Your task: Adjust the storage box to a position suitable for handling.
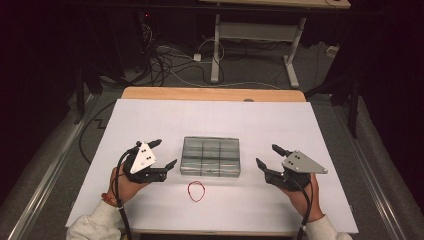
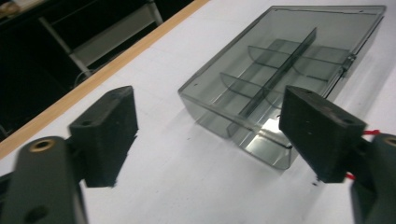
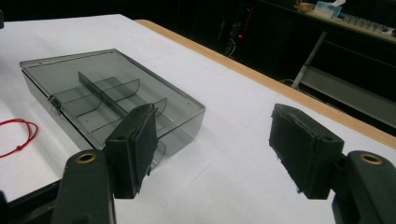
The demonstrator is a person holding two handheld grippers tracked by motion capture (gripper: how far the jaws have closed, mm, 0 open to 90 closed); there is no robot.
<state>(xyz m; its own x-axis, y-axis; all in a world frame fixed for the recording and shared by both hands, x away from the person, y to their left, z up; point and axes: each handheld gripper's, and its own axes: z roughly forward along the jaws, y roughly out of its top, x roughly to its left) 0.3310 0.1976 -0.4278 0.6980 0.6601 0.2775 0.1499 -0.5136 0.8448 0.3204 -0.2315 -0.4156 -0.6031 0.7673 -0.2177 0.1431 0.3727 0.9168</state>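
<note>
I read the left hand-held gripper (image 1: pixel 166 153) on the left side of the table (image 1: pixel 150 115), just beside the left short wall of the compartment box (image 1: pixel 210 156). Its jaws stand spread wide with nothing between them; in the left gripper view the two black pads (image 2: pixel 109 133) frame bare white table surface, and the near corner of the box (image 2: pixel 280 88) sits just beyond the right pad.

I read the right hand-held gripper (image 1: pixel 267 156) on the right side of the table, near the right short wall of the box but apart from it. Its jaws are likewise spread and empty; in the right gripper view the pads (image 3: pixel 301 149) stand well apart over bare table, and the box (image 3: pixel 112 93) lies to the left behind the left pad.

The compartment box is a smoky, see-through plastic case with its lid down, lying flat at the middle of the table between the two grippers. One long divider and shorter cross dividers show through the lid. I see no contents in the compartments that face the cameras.

A red loop of string (image 1: pixel 196 191) lies flat on the table just in front of the box, on the person's side, touching neither gripper. In the right gripper view I see it (image 3: pixel 18 135) at the left edge
</note>
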